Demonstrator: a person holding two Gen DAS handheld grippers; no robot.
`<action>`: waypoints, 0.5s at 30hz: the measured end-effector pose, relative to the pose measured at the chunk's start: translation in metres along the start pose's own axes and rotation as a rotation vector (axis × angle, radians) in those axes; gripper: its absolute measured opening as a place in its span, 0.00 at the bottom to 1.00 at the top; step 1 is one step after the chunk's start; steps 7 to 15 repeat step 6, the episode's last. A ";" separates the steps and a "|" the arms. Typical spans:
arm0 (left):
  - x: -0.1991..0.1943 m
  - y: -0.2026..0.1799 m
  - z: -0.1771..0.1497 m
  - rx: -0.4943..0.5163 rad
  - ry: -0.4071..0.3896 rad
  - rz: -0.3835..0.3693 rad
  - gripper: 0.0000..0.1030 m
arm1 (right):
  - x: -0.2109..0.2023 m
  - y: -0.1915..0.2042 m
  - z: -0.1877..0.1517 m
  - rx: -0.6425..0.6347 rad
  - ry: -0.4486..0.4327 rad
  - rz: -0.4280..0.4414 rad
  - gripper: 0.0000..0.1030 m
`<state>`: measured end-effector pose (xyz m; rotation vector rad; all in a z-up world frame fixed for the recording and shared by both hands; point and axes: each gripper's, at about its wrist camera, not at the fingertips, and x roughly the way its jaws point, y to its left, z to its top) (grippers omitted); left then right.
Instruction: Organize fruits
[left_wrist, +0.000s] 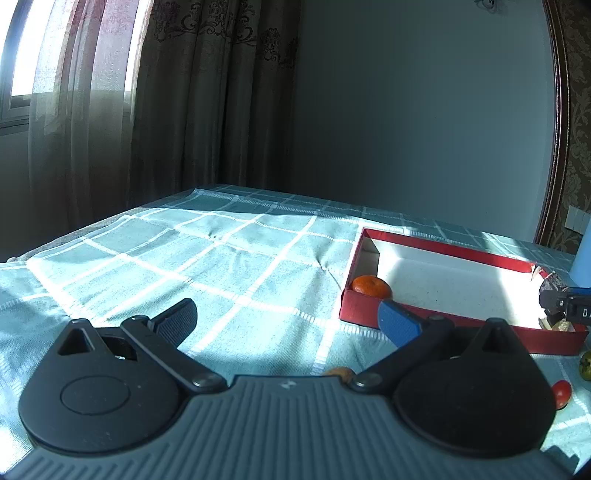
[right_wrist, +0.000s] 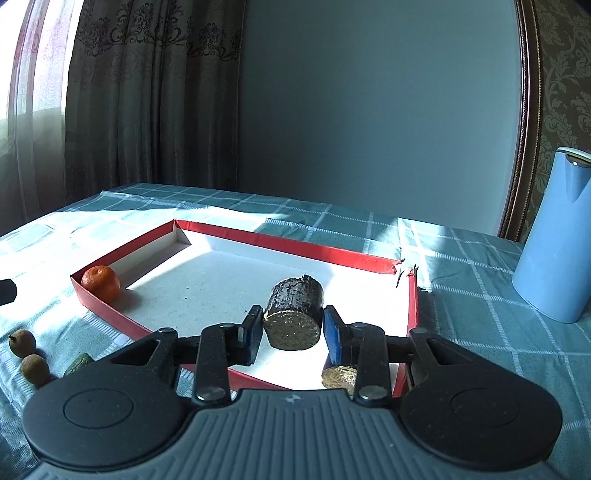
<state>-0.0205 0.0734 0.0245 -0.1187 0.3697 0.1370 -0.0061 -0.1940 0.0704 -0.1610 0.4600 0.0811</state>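
A red shallow box (right_wrist: 321, 252) with a white floor lies on the checked cloth; it also shows in the left wrist view (left_wrist: 439, 248). An orange (right_wrist: 100, 282) sits in its near left corner, also seen in the left wrist view (left_wrist: 371, 287). My right gripper (right_wrist: 291, 334) is shut on a dark cut sugarcane piece (right_wrist: 293, 318) held over the box. A second cane piece (right_wrist: 339, 376) lies in the box under the right finger. My left gripper (left_wrist: 288, 323) is open and empty over the cloth, left of the box.
Two small brown fruits (right_wrist: 23, 342) (right_wrist: 34, 369) and a green one (right_wrist: 79, 363) lie on the cloth left of the box. A red fruit (left_wrist: 561, 394) and a green fruit (left_wrist: 585, 365) lie by the box. A tall blue jug (right_wrist: 554, 236) stands at the right.
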 end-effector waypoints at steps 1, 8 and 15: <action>0.001 0.000 0.000 -0.002 0.006 0.002 1.00 | 0.001 -0.001 -0.001 0.000 0.004 -0.009 0.33; 0.003 0.002 0.000 -0.007 0.015 0.010 1.00 | 0.007 -0.003 -0.006 0.002 0.024 -0.017 0.33; 0.003 0.002 0.000 -0.007 0.015 0.010 1.00 | 0.007 -0.003 -0.006 0.002 0.024 -0.017 0.33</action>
